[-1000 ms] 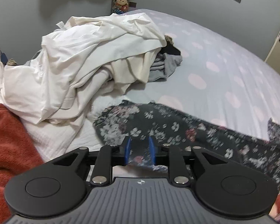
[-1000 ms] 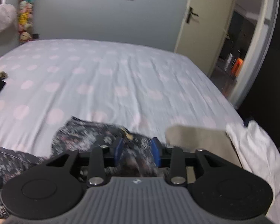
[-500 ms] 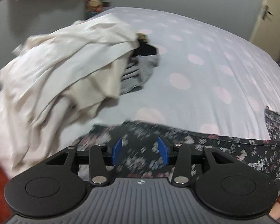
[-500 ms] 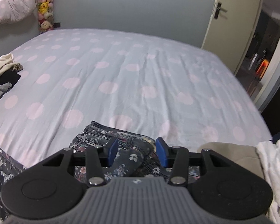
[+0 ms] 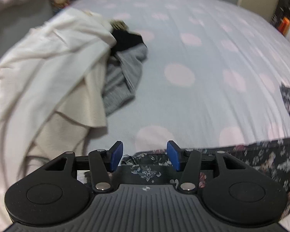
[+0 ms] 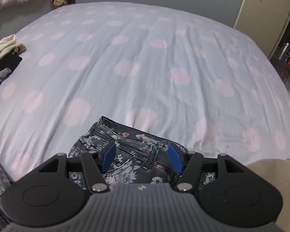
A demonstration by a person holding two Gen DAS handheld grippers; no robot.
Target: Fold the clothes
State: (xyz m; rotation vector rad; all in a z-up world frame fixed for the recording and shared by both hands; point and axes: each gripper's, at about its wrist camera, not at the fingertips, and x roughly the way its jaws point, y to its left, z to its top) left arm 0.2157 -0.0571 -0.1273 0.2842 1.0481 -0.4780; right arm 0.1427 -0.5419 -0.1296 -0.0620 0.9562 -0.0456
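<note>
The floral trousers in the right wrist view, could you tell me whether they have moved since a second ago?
Yes. The floral trousers now lie flat with the waistband farther up the dotted bedsheet, no longer bunched between the right tool.

Broad open stretch of dotted bed sheet [image 6: 145,58] ahead, free for passage to the far wall. Blocked on the left by a heap of cream and white laundry [image 5: 44,73], with grey garment [image 5: 123,77] and black garment [image 5: 125,38] spilling out beside it. Near edge covered by floral jeans [image 6: 137,150]. Beige cloth [image 6: 270,170] at the right corner.
</note>
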